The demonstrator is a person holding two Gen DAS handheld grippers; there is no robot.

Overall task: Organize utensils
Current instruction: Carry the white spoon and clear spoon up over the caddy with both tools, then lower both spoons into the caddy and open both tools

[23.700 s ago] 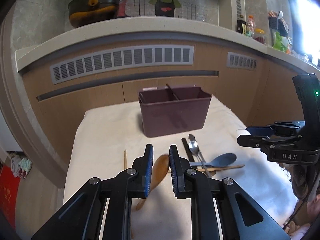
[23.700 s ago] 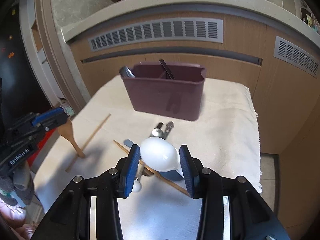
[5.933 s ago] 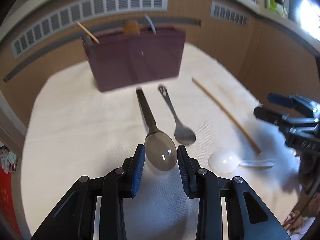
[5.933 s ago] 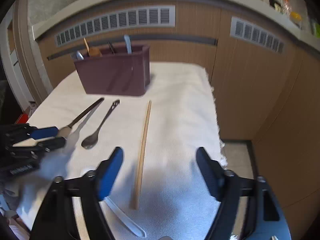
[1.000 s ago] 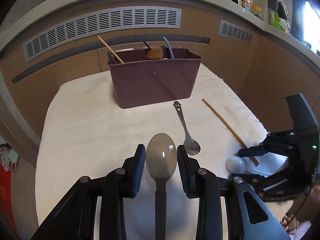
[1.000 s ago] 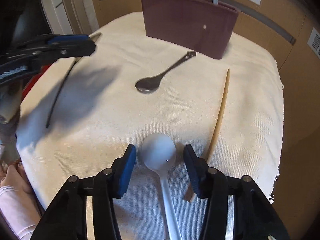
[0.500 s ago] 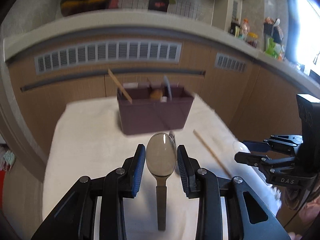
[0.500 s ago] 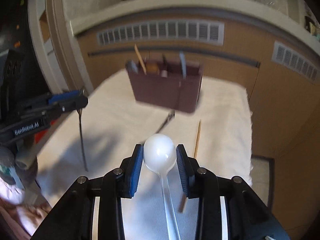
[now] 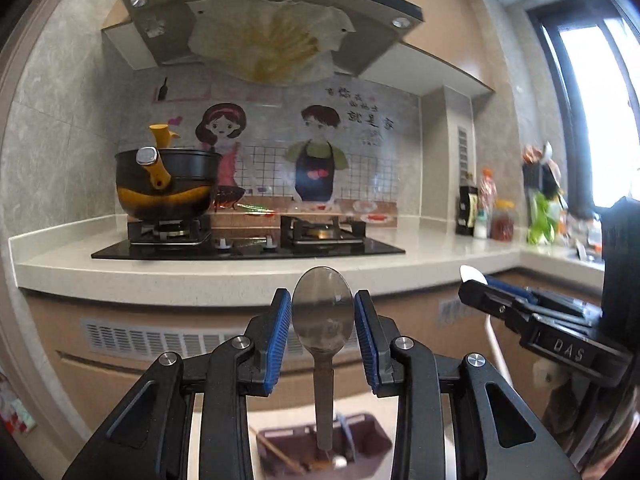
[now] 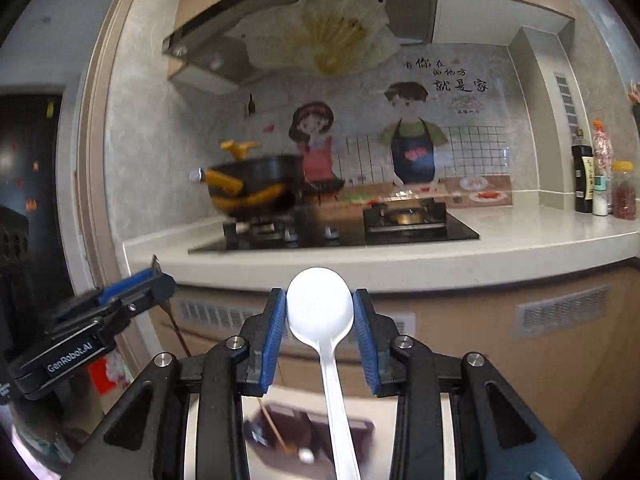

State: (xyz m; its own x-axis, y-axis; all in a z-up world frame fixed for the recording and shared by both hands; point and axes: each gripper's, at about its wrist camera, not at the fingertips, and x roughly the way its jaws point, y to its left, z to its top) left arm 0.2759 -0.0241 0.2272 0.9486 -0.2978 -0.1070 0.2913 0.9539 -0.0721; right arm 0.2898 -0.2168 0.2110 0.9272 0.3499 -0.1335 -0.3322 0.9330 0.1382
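My left gripper is shut on the bowl of a metal spoon, handle hanging down over the maroon utensil caddy below. My right gripper is shut on the bowl of a white plastic spoon, handle hanging down over the same caddy. Both are raised high, facing the stove. The right gripper shows in the left wrist view and the left gripper shows in the right wrist view. The caddy holds a wooden chopstick and other utensils.
A counter with a gas hob and a black and yellow pot lies ahead. Bottles stand at the right. A range hood hangs above. The cabinet front is close behind the caddy.
Both grippers have risen and tilted up with their spoons. The view went from the table to the stove. The caddy now sits low under the hanging handles.
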